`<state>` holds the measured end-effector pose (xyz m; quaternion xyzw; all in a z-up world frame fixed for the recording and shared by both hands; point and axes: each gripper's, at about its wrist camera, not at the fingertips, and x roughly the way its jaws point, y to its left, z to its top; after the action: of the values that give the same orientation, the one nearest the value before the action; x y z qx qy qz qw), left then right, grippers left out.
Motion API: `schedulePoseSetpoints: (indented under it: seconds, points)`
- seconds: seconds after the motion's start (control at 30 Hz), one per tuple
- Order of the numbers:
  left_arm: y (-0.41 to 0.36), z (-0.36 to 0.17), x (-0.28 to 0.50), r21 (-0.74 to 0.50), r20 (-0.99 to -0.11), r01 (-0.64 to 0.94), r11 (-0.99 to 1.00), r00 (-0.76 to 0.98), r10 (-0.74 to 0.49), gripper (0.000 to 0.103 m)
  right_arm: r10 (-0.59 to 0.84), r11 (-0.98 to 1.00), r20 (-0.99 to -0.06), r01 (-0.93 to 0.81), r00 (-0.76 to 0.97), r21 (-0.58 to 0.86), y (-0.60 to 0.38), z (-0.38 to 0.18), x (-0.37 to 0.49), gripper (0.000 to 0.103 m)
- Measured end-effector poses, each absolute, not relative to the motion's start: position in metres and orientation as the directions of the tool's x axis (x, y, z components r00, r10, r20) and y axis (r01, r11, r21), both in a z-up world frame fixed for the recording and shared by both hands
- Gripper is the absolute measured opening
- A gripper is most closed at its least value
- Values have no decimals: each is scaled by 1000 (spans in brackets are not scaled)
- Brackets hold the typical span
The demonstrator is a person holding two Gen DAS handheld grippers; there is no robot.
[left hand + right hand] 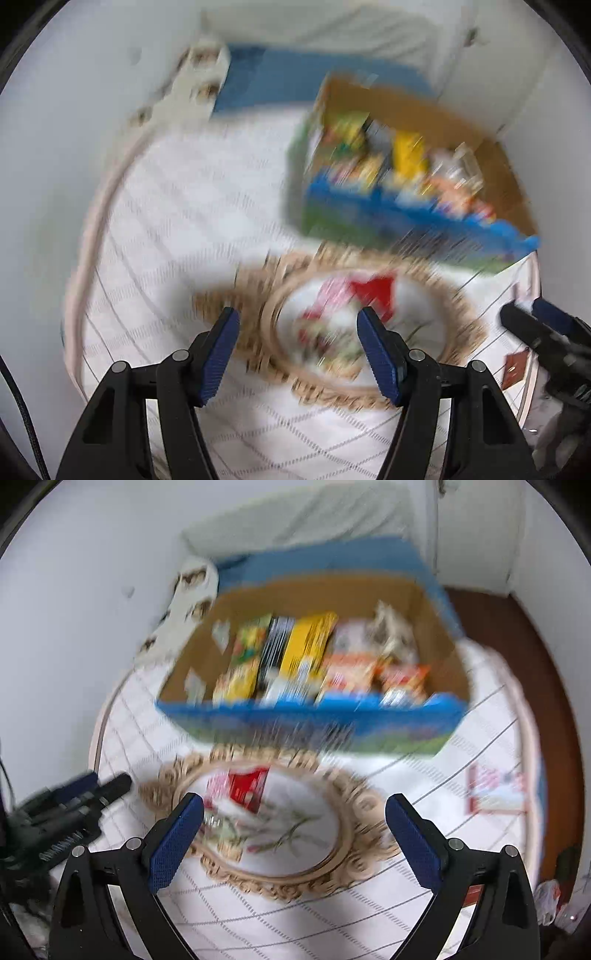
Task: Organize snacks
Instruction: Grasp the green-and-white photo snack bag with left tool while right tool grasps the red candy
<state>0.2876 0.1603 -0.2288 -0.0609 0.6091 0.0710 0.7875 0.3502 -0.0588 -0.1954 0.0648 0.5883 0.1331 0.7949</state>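
Observation:
Both views are motion-blurred. A blue and green cardboard box (388, 218) (314, 723) holds several upright snack packs (306, 657) at the back of a round table. In front of it a woven-rimmed plate (454, 314) (343, 853) holds a red snack packet (373, 291) (247, 784) and other small wrappers. My left gripper (297, 321) is open and empty above the plate's left side. My right gripper (295, 808) is open and empty above the plate. It also shows at the right edge of the left wrist view (532, 317).
A white patterned tablecloth (177, 221) covers the round table. A small red-edged packet (495, 790) lies on the cloth right of the plate. A blue cloth (280, 85) and a white wall lie behind the box. A dark wooden floor (524, 635) shows at right.

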Motion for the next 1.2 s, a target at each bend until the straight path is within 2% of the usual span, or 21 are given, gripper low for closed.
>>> schedulePoseSetpoints:
  seconds: [0.2, 0.47, 0.5, 0.57, 0.6, 0.83, 0.9, 0.93, 1.0, 1.1, 1.2]
  points:
    - [164, -304, 288, -80, -996, -237, 968, 46, -71, 64, 292, 956, -938, -58, 188, 286, -58, -247, 350, 101]
    - [142, -357, 307, -155, -986, -245, 957, -25, -166, 64, 347, 937, -924, -30, 161, 347, -41, -268, 366, 100]
    - [141, -357, 307, -156, -986, -243, 957, -10, -164, 62, 357, 934, -921, -27, 157, 357, -37, -270, 370, 100]
    - [141, -355, 305, -161, -986, -240, 957, 7, -165, 49, 365, 931, -919, -34, 149, 365, -27, -273, 375, 100]
    - [143, -354, 304, -161, -987, -240, 957, 13, -163, 49, 373, 928, -917, -40, 139, 371, -21, -276, 378, 99]
    - [176, -351, 288, -125, -992, -278, 952, 25, -123, 49, 397, 917, -917, -62, 50, 394, 20, -310, 395, 79]
    - [183, -353, 284, -142, -990, -292, 946, 25, -140, 49, 400, 915, -916, -65, 23, 398, 30, -322, 398, 67]
    - [186, -355, 284, -155, -988, -300, 941, 25, -155, 50, 388, 920, -921, -72, 22, 386, 34, -326, 398, 54]
    - [192, -363, 286, -187, -981, -315, 930, 10, -194, 53, 364, 929, -931, -90, 37, 360, 37, -328, 396, 44]
    - [195, -369, 292, -191, -980, -308, 932, 2, -200, 55, 354, 931, -934, -110, 45, 347, 36, -325, 390, 43]
    - [184, -365, 291, -150, -989, -264, 953, 24, -149, 52, 331, 937, -942, -139, 56, 321, 33, -321, 380, 41]
